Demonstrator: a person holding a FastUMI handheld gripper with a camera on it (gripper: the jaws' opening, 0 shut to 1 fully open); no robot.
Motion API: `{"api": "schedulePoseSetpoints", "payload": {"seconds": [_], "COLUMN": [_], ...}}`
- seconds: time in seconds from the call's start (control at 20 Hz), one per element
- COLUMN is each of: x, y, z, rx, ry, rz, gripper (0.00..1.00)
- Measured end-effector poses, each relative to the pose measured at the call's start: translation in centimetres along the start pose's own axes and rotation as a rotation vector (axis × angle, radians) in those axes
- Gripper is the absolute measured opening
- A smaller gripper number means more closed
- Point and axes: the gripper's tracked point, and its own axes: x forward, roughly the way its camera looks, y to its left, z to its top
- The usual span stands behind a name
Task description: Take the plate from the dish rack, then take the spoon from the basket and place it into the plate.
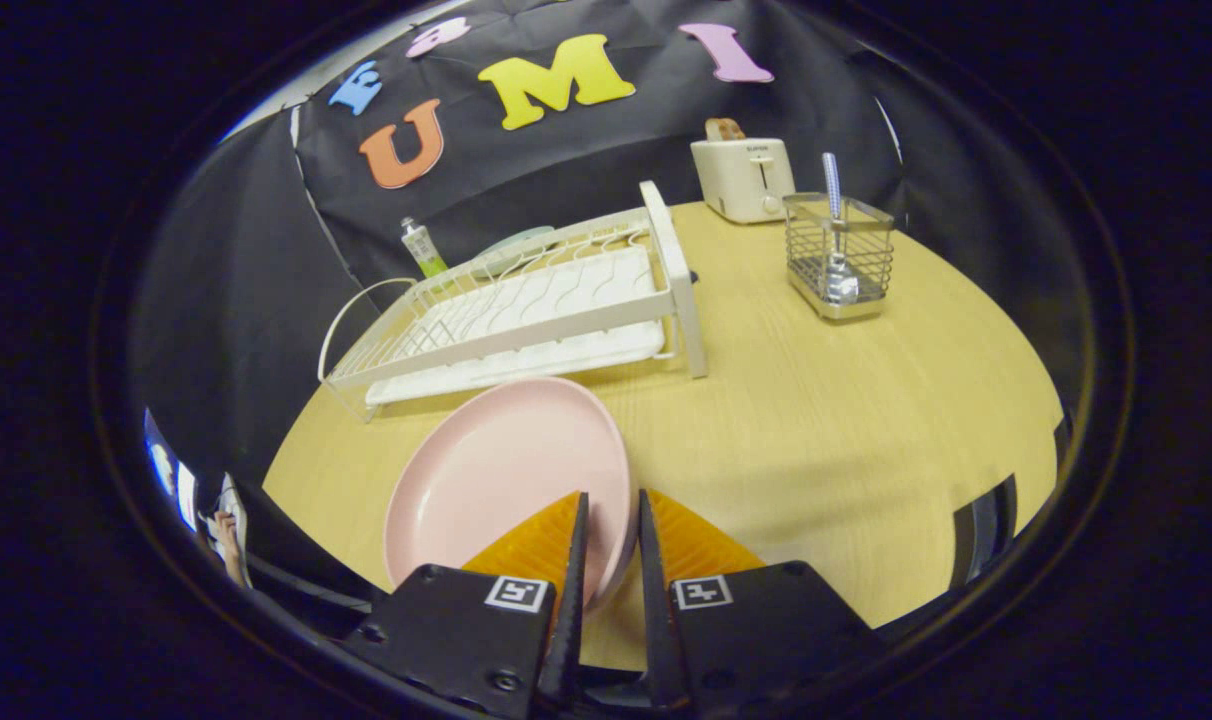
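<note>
Plate [506,470]: pale pink, round, shallow with a raised rim, tilted up on its right side; it sits lower centre of the frame, its right rim running down between the two fingers.
Gripper [611,520]: fingers nearly closed, a narrow gap left between them; the plate's rim lies in that gap and both fingers look pressed on it, so I judge the plate held by its edge.
Plate to table [816,430]: the plate's left part looks low over the light wood top, whether touching or not I cannot tell; it is out of the dish rack [526,310], which stands just beyond it in the centre-left of the frame.
Spoon [834,225]: stands upright in the wire basket [838,258], handle up, bowl down; upper right of the frame, well apart from the plate and beyond the fingers to their right.
Coming move, as a judgement: set the plate flat, let go, then swing right and forward to the spoon's upright handle.
Beyond: a toaster [744,178] left of the basket; a tube [423,248] behind the rack.
</note>
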Motion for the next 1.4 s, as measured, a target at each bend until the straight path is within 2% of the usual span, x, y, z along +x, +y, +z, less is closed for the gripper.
{"api": "schedulePoseSetpoints", "payload": {"seconds": [0.1,0.25,0.4,0.55,0.8,0.95,1.05,1.2,1.35,1.4], "x": [-0.8,-2.7,-4.0,-3.7,-1.0,1.2,2.5,3.5,5.2,5.5], "y": [-0.6,-3.7,-6.0,-8.8,-13.4,-15.6,-17.5,-18.2,-19.6,-20.1], "z": [1.5,5.3,9.3,12.5,17.9,21.1,23.5,25.4,26.4,26.5], "rx": [-0.032,-0.093,-0.167,-0.174,-0.123,-0.034,-0.009,0.037,0.122,0.151], "ry": [-0.068,-0.207,-0.340,-0.399,-0.412,-0.383,-0.373,-0.325,-0.286,-0.283], "rz": [0.002,-0.099,-0.190,-0.275,-0.328,-0.292,-0.310,-0.252,-0.231,-0.240], "gripper": [0.36,0.85,1.00,1.00,1.00,1.00,1.00,1.00,0.88,0.75]}}
